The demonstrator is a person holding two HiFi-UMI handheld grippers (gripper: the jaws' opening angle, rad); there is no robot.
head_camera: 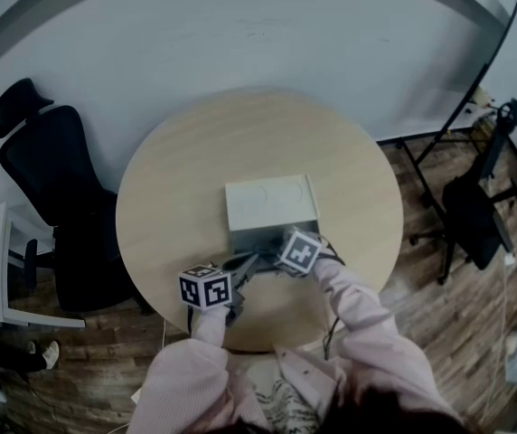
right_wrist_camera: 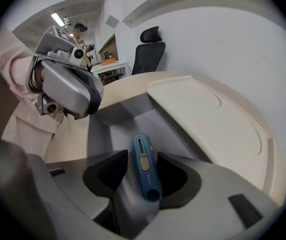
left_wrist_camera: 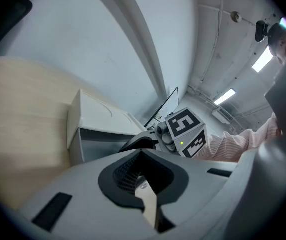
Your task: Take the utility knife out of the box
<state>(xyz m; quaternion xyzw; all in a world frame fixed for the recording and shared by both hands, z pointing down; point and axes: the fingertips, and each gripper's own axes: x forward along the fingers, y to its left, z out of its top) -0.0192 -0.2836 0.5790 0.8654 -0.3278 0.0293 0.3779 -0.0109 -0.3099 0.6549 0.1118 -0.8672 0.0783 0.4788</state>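
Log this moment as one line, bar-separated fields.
left gripper: jaws slightly apart, empty, near white rectangular box | right gripper: jaws open astride blue plastic utility knife | knife: lying in box's grey tray

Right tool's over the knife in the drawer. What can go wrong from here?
1. The utility knife lies slightly askew between the pads of the open right tool. Closing may twist it or pinch one end, and it may slip.
2. The pads sit low in the drawer. They may catch its floor or wall and drag the box.
3. The left tool is close by, and lifting out may bump it.
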